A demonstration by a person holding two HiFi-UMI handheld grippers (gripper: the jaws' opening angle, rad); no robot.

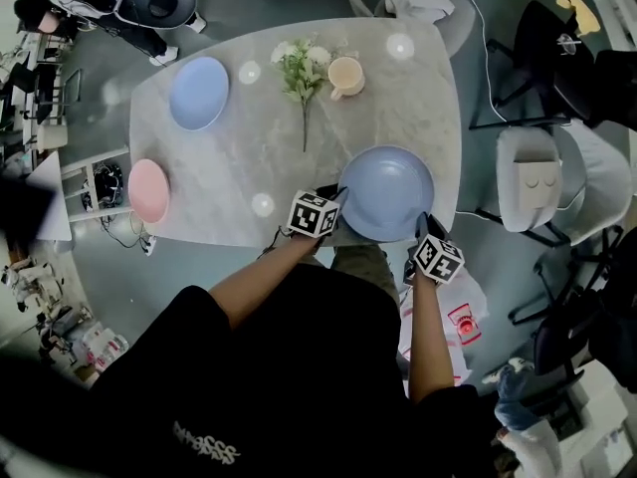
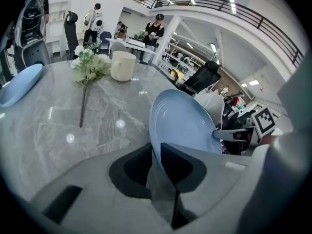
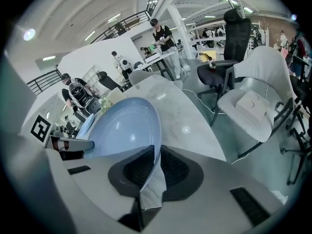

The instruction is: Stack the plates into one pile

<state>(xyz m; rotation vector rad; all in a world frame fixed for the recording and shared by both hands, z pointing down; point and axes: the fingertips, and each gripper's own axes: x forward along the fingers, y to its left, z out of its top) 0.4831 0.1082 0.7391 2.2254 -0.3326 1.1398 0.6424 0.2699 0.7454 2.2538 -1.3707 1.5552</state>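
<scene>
A large blue plate is held between both grippers over the marble table's near edge. My left gripper is shut on its left rim, and the left gripper view shows the rim pinched between the pads of that gripper. My right gripper is shut on the right rim, with the plate wedged between the pads of this gripper. A smaller light blue plate lies at the far left. A pink plate sits at the left edge.
A sprig of white flowers and a cream cup lie at the table's far middle. A white chair stands right of the table, and dark office chairs and gear surround it.
</scene>
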